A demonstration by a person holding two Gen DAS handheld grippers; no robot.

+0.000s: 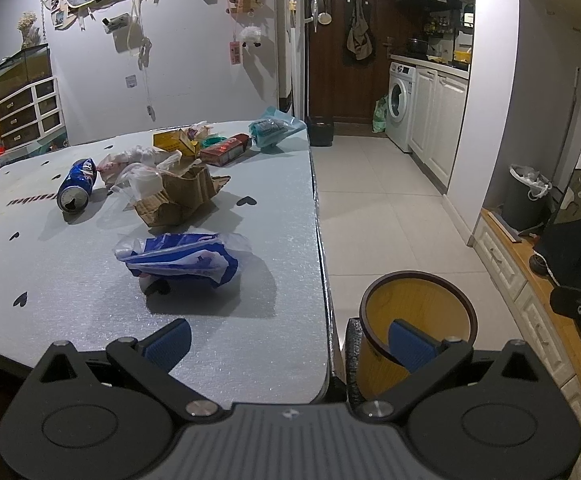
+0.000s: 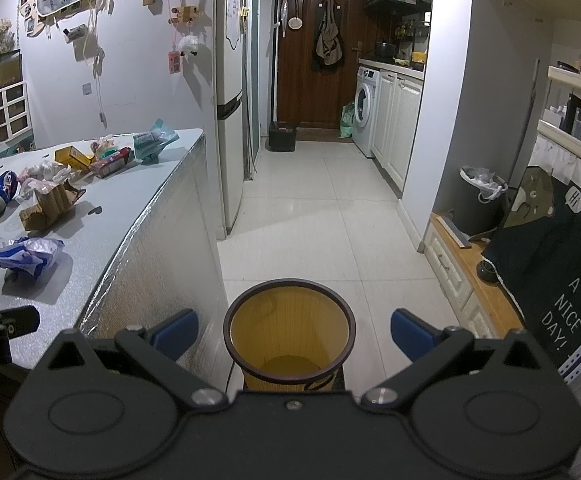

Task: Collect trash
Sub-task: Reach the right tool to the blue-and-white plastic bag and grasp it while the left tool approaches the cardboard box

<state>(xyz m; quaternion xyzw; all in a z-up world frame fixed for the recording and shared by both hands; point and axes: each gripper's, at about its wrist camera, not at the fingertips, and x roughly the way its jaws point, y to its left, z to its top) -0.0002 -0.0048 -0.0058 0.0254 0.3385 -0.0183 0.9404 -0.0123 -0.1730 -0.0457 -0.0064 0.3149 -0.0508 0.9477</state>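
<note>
White floor tiles are running from a dark wooden door (image 2: 310,60) down to a silver-topped table (image 1: 250,340), and the trash is lying on that table. A crumpled blue-and-white plastic bag (image 1: 182,258) is sitting nearest the table's near edge, well apart from the other pieces. Behind it, toward the middle, torn brown cardboard (image 1: 178,196) is resting beside a dented blue can (image 1: 76,186) lying on its side. Near the far edge, a yellow box (image 1: 174,142), a red box (image 1: 224,149) and a teal packet (image 1: 272,130) are clustering together. A yellow waste bin (image 2: 288,330) is standing on the floor just beside the table's near right corner.

The left gripper (image 1: 288,344) is hovering over that corner, fingers spread wide and holding nothing. The right gripper (image 2: 294,330) is hanging above the bin, likewise spread wide and holding nothing.
</note>
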